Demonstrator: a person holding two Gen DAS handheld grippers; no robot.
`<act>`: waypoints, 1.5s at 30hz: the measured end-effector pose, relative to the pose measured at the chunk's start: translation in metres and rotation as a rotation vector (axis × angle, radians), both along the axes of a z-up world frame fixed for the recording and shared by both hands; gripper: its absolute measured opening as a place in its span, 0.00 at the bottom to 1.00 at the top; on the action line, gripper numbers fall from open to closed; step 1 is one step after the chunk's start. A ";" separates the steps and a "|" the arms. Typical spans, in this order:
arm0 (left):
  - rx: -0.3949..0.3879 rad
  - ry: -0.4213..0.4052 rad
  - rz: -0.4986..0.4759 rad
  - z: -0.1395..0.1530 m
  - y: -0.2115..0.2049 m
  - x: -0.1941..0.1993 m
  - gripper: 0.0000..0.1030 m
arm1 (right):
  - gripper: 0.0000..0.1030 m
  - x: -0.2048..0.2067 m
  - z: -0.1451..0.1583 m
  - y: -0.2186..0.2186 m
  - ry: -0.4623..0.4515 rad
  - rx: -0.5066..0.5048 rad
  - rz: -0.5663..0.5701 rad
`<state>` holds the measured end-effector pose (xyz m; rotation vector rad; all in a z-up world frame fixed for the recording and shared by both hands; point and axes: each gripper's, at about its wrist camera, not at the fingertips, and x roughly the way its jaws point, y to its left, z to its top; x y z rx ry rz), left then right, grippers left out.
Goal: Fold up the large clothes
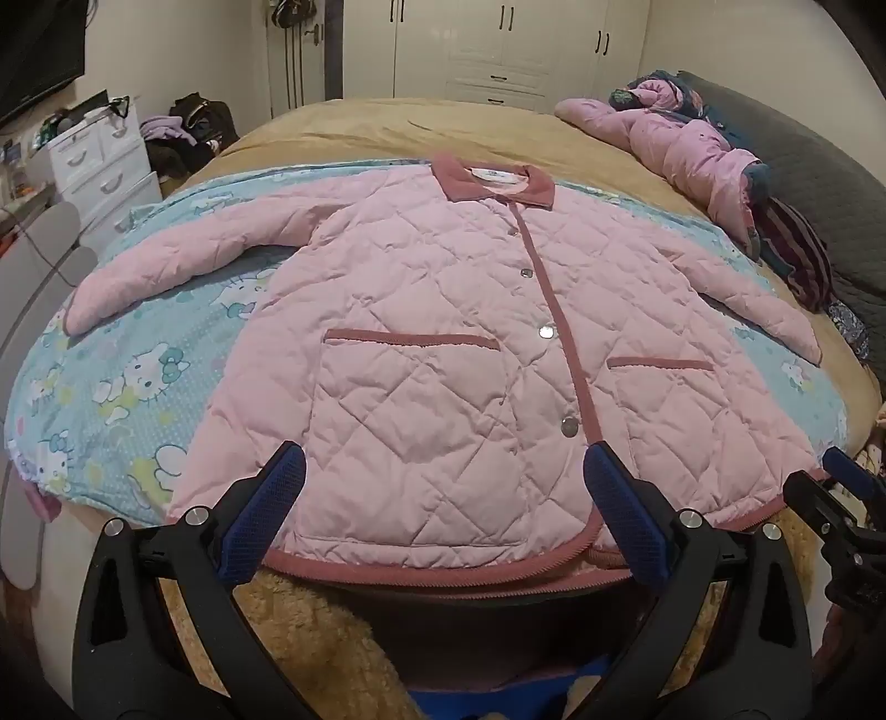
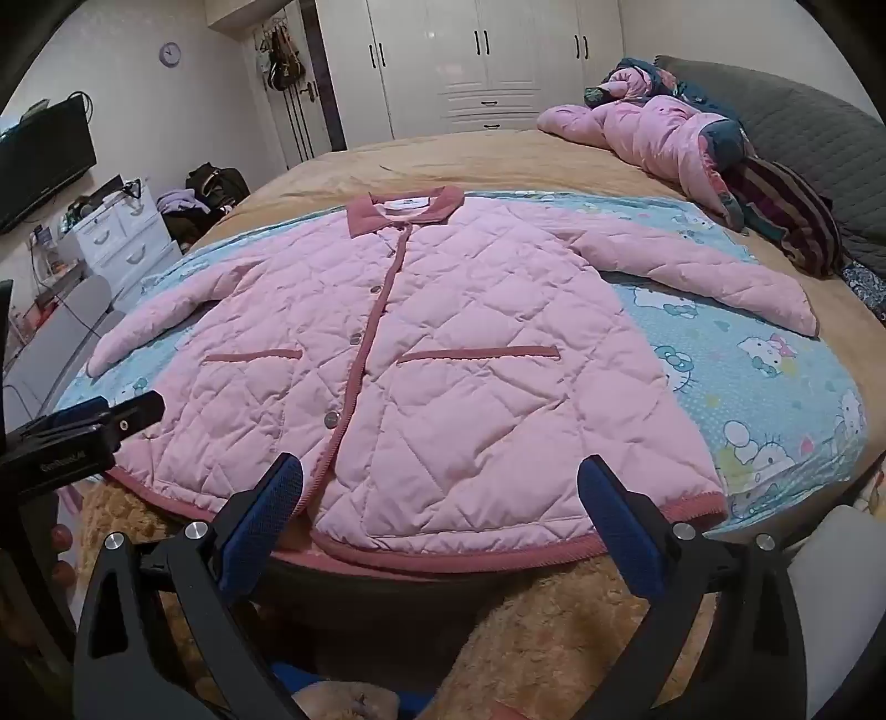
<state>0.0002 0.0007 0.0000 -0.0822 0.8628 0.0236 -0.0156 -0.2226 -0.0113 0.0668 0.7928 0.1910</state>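
Both wrist cams sit low at the near edge of the bed [image 1: 387,119], looking forward along the claw fingers toward the wardrobe [image 1: 498,50] wall. Left cam is close to the hem of the pink jacket [image 1: 443,310], roughly over its left half; right claw [image 1: 847,498] shows at its right edge. Right cam is offset toward the other half, left claw [image 2: 83,432] at its left edge. Shared: whole jacket, blue sheet [image 2: 775,387], wardrobe.
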 end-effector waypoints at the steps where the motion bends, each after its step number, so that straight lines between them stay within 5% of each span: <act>1: 0.000 0.001 -0.001 0.000 0.000 0.000 0.91 | 0.96 0.000 -0.001 0.000 0.000 0.002 0.004; 45: 0.003 -0.009 -0.018 0.006 -0.003 -0.002 0.91 | 0.96 -0.005 0.009 0.019 -0.029 -0.079 0.026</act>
